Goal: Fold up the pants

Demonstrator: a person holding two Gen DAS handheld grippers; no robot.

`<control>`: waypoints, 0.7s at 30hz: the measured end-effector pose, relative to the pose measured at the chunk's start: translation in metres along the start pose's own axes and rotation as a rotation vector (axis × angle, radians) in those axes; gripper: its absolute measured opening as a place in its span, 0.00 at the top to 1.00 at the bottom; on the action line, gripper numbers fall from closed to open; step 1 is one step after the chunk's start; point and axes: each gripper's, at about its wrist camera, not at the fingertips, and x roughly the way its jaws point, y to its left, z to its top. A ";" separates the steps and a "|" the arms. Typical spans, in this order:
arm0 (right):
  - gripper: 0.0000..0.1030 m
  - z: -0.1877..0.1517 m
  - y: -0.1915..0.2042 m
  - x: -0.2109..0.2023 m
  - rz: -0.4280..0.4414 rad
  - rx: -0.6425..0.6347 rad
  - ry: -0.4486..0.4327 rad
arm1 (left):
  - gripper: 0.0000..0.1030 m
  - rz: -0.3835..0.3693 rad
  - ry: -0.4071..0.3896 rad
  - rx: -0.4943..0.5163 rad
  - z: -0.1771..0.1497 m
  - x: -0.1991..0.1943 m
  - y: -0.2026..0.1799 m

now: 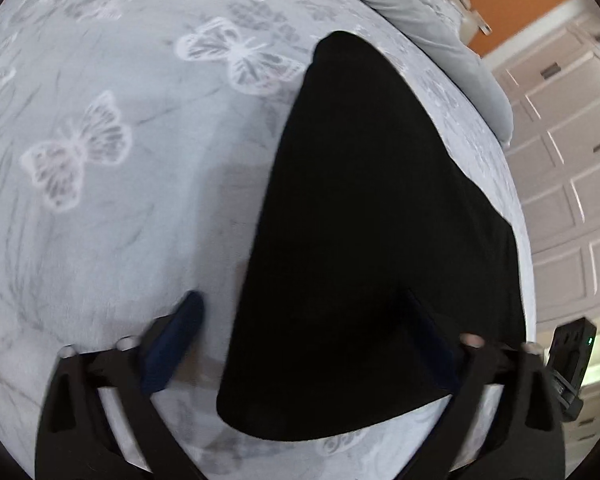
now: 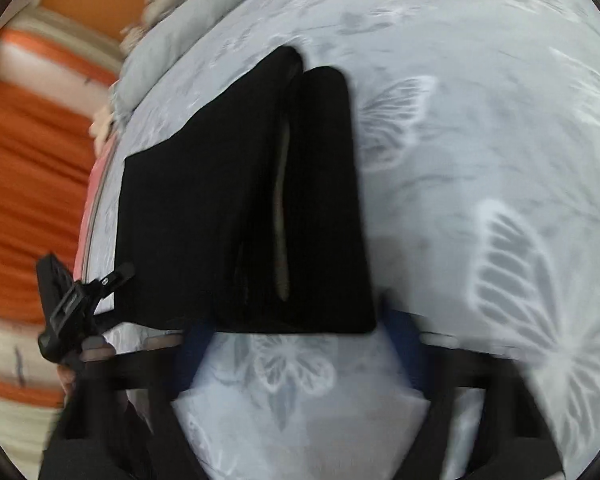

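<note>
Black pants (image 1: 364, 240) on bed (image 1: 120, 220), soft, floppy. Left gripper (image 1: 304, 320) and right gripper (image 2: 296, 328): fingers wide apart, holding nothing. Pinch near-edge corners.

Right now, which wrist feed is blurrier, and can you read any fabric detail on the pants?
Right wrist view: heavier motion smear, worst at the left edge and on the right gripper. Left wrist view: sharper, mild blur around the left gripper. In both, the black pants are crushed to flat black; only a pale strip between layers shows in the right view.
</note>
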 end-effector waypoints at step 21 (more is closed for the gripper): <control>0.14 -0.042 0.037 -0.099 0.093 -0.122 -0.249 | 0.22 -0.012 -0.213 0.027 -0.062 -0.114 0.047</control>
